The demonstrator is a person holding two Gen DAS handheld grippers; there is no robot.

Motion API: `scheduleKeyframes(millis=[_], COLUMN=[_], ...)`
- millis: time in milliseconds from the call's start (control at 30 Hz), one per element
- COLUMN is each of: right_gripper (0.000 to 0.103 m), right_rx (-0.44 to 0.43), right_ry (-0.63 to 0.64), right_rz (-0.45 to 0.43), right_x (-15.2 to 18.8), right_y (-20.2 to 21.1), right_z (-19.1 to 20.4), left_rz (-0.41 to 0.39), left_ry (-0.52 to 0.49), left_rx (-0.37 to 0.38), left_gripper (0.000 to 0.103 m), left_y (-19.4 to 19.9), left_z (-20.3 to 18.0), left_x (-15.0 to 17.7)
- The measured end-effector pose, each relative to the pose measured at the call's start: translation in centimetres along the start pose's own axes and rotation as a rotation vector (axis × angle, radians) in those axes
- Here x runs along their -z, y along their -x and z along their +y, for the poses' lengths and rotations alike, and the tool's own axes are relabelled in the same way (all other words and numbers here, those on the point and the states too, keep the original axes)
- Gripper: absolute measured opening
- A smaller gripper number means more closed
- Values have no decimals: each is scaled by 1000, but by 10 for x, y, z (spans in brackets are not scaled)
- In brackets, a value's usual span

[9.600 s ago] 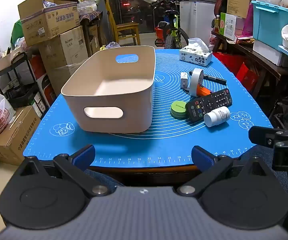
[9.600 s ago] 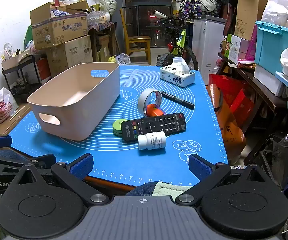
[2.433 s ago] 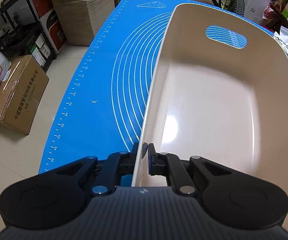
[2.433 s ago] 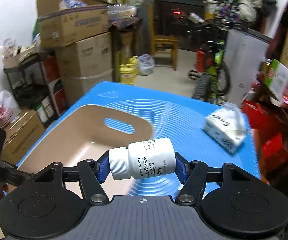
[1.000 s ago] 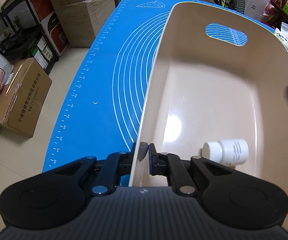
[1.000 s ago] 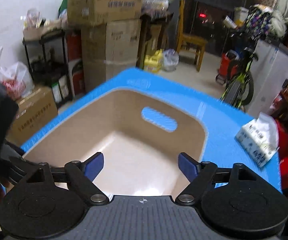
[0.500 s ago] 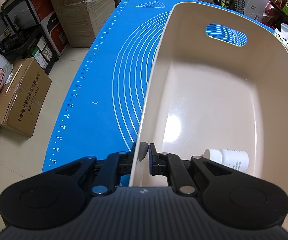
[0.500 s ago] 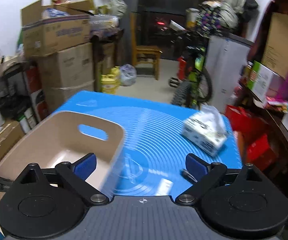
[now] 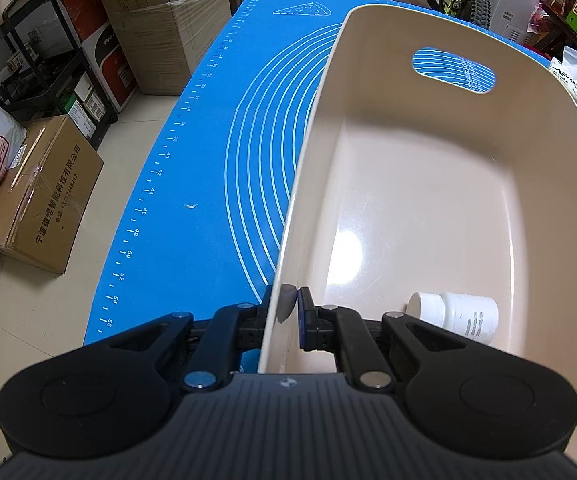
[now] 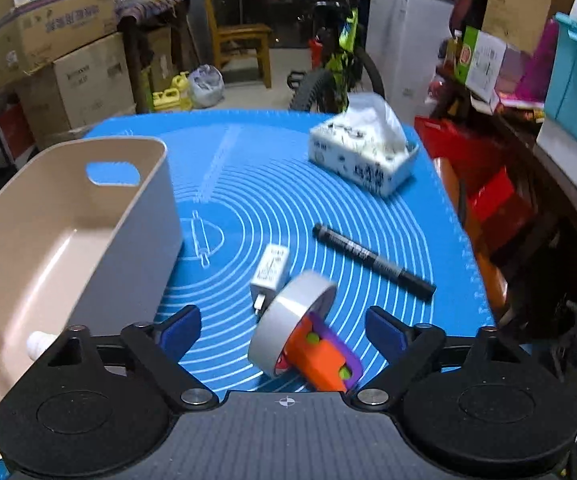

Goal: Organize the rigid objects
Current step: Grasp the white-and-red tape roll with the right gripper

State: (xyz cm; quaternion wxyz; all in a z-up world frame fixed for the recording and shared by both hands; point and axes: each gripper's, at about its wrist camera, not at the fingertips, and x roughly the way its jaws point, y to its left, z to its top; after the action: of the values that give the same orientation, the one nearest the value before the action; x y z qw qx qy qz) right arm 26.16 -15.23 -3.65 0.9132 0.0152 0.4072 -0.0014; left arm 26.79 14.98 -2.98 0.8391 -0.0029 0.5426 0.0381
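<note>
My left gripper (image 9: 288, 312) is pinched on the near left wall of the beige storage bin (image 9: 428, 208), steadying it on the blue mat (image 9: 208, 168). My right gripper (image 10: 284, 326) is spread wide and empty, over a tape roll (image 10: 284, 320) leaning on an orange-and-purple block (image 10: 322, 356). Done, as I judge: one white pill bottle (image 9: 454, 314) lies on its side in the bin's near right corner, long axis crosswise, cap to my left. Left outside: tape roll, block, white charger plug (image 10: 270, 274) and black marker (image 10: 372, 260) (its long axis diagonal, near end rightward).
</note>
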Motion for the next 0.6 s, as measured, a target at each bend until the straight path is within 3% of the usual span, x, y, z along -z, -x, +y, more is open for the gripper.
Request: scheduleKeyframes(millis=[167,400,600], right_gripper=[79,38,34], right_rx=[32,45,8], right_ry=[51,35,9], right_rz=[-4,19,6], right_x=[-1,0,1], right_y=[-21,-33,-26], right_z=[10,8,0], left_rz=[-1,-1,-1], left_ry=[0,0,0], left_rx=[-1,-1,-2], left_gripper=[12,12,12], left_y=[0,0,0], left_z=[0,0,0], left_x=[0,0,0])
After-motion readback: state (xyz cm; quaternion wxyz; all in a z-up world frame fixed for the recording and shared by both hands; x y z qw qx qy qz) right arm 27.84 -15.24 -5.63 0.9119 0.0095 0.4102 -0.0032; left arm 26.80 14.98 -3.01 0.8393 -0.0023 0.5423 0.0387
